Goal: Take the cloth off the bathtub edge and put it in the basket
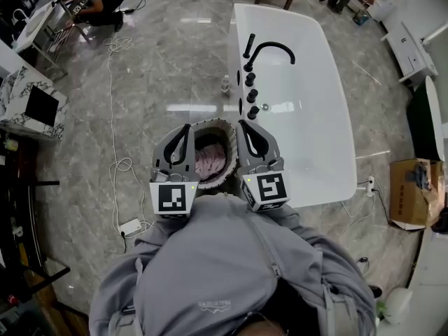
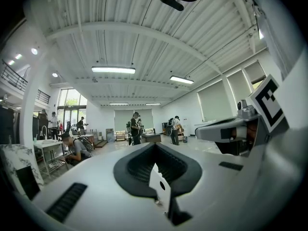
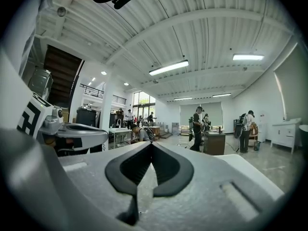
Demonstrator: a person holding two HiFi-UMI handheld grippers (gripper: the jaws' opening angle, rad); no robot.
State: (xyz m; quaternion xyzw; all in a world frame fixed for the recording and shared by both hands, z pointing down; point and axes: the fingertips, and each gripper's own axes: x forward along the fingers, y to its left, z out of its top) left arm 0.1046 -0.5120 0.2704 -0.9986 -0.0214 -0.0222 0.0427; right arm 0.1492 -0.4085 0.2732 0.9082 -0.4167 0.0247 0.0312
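Pink cloth [image 1: 210, 161]; white bathtub [image 1: 315, 124]; black faucet [image 1: 269, 50].

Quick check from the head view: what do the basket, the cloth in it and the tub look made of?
Basket: woven rope or wicker, matte; its rim shows ribbed strands, fibre unclear. Cloth: soft pink fabric, matte, lying in crumpled folds. Bathtub: glossy white acrylic or ceramic; its smooth surface shows bright reflections.

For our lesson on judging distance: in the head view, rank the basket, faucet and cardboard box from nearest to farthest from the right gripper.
1. Basket, just left of the right gripper.
2. Faucet, ahead on the tub.
3. Box, far right on the floor.
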